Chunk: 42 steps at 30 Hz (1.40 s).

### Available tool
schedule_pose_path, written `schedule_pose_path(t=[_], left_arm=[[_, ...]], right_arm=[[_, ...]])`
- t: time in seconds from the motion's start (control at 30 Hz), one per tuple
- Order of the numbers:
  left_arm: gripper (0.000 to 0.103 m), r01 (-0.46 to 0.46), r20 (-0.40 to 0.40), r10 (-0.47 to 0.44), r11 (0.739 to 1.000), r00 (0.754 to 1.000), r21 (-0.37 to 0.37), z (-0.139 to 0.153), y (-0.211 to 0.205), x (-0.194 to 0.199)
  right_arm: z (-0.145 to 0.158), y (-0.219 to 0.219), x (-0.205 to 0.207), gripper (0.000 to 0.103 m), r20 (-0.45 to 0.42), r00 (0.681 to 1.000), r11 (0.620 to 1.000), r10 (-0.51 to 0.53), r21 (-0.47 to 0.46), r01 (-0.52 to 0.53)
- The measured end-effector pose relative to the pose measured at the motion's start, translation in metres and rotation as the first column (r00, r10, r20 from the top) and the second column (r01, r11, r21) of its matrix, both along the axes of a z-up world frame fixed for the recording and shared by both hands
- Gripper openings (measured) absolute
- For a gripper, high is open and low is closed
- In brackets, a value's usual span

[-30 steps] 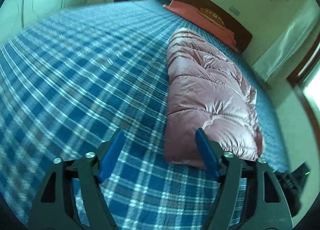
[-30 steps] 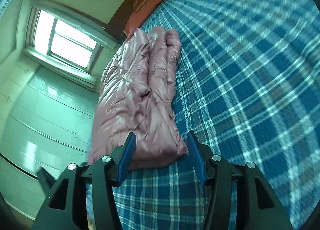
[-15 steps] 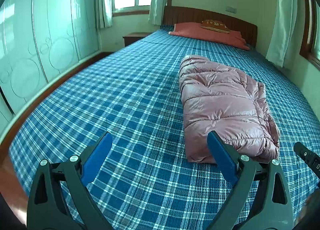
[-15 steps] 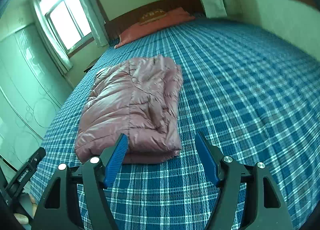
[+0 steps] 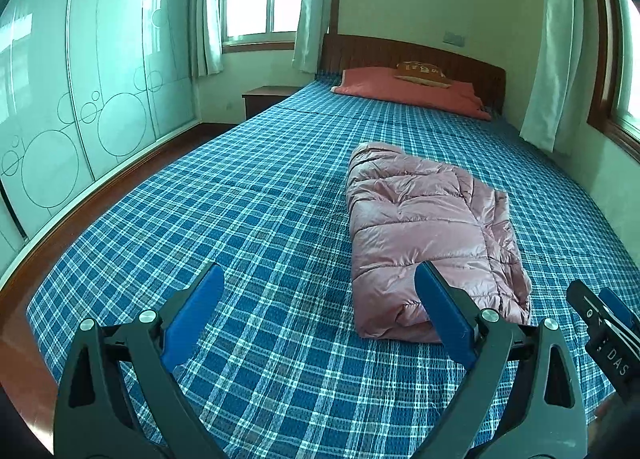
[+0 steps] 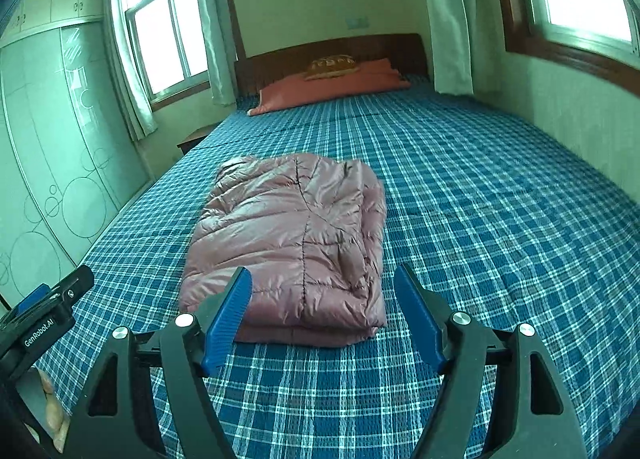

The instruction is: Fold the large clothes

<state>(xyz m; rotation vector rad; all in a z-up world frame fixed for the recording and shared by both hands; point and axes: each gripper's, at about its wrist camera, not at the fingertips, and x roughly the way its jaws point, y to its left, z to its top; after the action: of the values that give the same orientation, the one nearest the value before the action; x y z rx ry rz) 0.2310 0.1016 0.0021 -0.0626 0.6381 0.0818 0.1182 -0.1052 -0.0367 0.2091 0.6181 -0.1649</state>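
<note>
**Both grippers empty above the folded jacket**

The left gripper (image 5: 316, 299) stands wide open over the bedspread (image 5: 240, 199) and holds nothing; its jaws have just been opening. The right gripper (image 6: 322, 311) is also open and empty, and its jaws have just been opening too, with the near edge of the jacket seen between them but not touched. The pink puffer jacket (image 6: 296, 235) lies folded in a compact bundle on the blue checked bedspread, near the foot of the bed and well apart from the red pillow (image 6: 332, 85). The jacket looks light, soft and puffy, with a shiny shell that is probably slippery. I judge that a grip should take a thick edge or seam, not the smooth top.
</note>
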Motion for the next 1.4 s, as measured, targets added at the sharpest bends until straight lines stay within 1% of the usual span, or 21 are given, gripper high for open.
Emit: schedule_pose_path(t=[0.2,0.57,1.4], left_arm=[[0.096,-0.005,-0.001,0.005,1.0,1.0,-0.019,0.0,0.0,0.0],[0.097,-0.007,-0.006,0.007,1.0,1.0,-0.03,-0.001,0.001,-0.001],[0.097,0.004,-0.018,-0.005,1.0,1.0,-0.024,-0.007,-0.002,-0.001]], right_arm=[[0.004,0.003,-0.002,0.073,0.006,1.0,1.0,0.0,0.001,0.0],[0.002,0.006,-0.002,0.073,0.002,1.0,1.0,0.004,-0.001,-0.004],[0.002,0.012,-0.004,0.073,0.003,1.0,1.0,0.015,-0.019,-0.015]])
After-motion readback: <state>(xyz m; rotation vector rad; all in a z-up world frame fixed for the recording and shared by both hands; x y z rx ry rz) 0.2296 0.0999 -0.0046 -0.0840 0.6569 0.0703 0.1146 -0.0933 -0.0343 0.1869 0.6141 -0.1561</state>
